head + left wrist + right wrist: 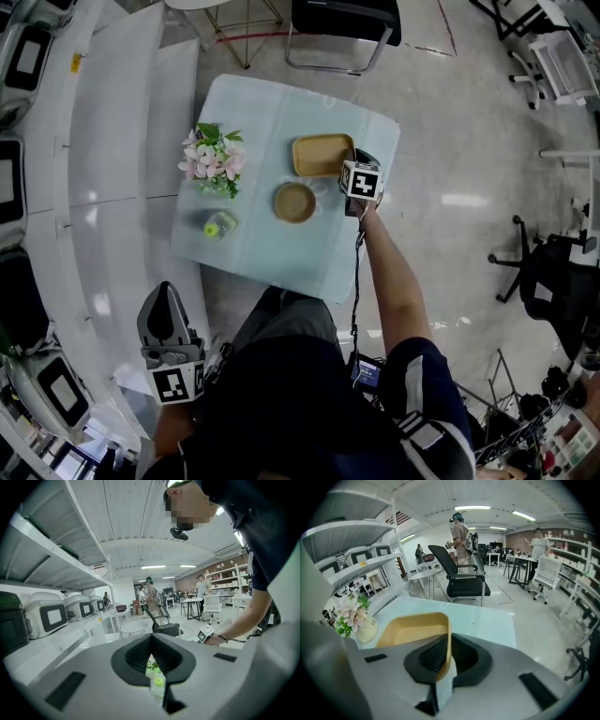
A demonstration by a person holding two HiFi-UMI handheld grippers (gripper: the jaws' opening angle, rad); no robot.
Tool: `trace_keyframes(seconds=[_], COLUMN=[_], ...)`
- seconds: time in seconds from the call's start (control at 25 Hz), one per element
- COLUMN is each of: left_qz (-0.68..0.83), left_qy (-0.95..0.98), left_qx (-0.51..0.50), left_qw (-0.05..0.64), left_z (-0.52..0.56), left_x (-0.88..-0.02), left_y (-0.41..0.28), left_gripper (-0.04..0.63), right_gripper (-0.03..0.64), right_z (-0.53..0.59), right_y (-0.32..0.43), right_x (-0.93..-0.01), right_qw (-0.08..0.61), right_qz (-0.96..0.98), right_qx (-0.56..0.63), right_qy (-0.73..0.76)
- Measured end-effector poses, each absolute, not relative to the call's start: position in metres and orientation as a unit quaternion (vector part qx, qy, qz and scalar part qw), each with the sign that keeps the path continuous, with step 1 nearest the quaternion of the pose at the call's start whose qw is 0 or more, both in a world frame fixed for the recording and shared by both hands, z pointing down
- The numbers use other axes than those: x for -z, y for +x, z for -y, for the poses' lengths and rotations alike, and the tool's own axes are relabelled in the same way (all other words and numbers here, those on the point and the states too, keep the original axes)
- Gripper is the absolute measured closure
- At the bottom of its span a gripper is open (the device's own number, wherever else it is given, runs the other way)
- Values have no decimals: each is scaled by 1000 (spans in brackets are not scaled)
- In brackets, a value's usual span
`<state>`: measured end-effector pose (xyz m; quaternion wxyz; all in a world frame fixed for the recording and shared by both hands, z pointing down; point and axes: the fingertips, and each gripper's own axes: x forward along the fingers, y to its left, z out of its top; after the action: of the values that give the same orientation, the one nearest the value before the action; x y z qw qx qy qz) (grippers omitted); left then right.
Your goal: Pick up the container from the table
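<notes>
One tan container (322,155) (shallow, rectangular).

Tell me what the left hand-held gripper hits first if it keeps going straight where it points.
Most likely the small green-capped bottle on the table, seen dead ahead of the left hand-held gripper; the flowers stand behind it. Depth is unclear.

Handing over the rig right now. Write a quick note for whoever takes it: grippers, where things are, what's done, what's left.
Right gripper: jaws shut on a side wall of the tan container.
Left gripper: jaws shut, empty, held low, off the table.
Things: the container is at the table's far right, next to the round bowl. The flowers and small bottle are on the left.
Done: grasp made.
Left: lift the container. No lift is visible yet.
</notes>
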<state>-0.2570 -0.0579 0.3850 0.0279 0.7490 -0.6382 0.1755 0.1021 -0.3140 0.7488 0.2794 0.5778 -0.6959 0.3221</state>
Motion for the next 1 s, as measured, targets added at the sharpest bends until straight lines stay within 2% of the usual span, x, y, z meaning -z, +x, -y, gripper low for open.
trace_keyframes(seconds=[1.0], left_qz=[614], left_qy=[779], left_qx=[-132], left_qw=[-8], left_z=[36], left_x=[-356], left_y=[-246], left_gripper=[592], right_gripper=[603], right_z=[226], right_y=[103], right_x=[-585], right_qw=[176], right_qz=[736], right_qx=[-281], right_qy=[590])
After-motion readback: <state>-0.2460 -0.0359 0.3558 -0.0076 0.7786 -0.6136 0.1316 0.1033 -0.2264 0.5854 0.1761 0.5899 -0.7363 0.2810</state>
